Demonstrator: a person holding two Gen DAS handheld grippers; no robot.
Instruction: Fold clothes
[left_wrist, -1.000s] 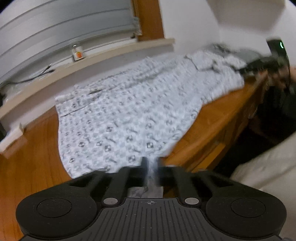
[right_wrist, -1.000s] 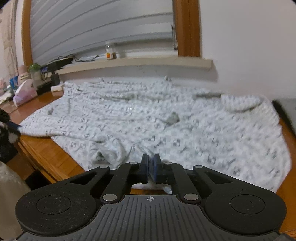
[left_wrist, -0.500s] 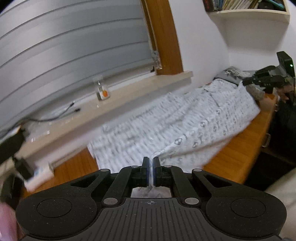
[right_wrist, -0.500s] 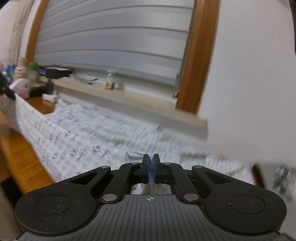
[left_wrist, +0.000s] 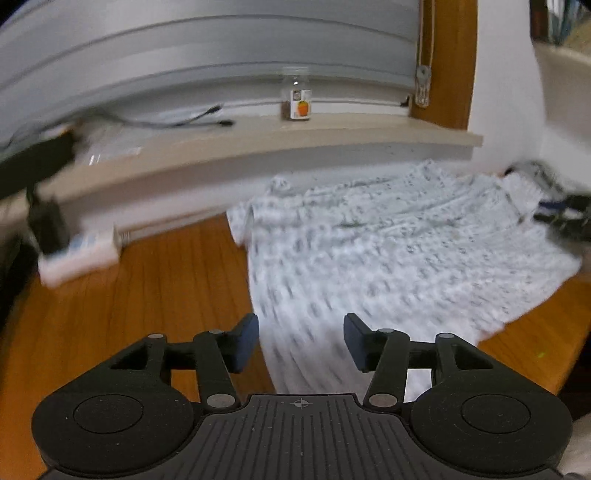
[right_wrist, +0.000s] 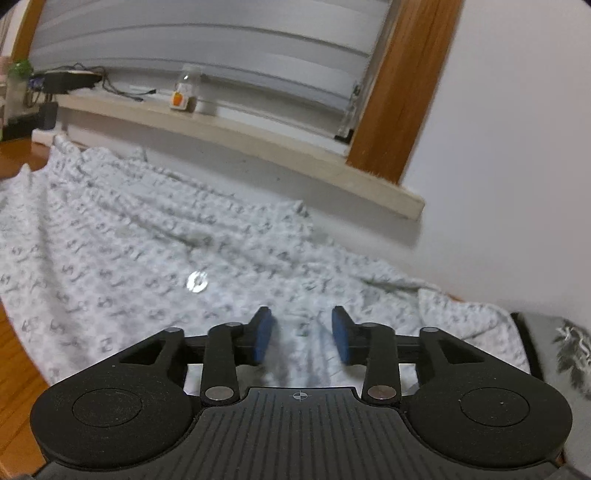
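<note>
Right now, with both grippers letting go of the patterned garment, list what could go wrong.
1. The white grey-patterned garment reaches the front edge of the wooden table; released, that part may slip down.
2. The left gripper and right gripper are opening with cloth between the pads, so fabric might snag as they withdraw.
3. Wrinkles across the garment could get folded in.
</note>
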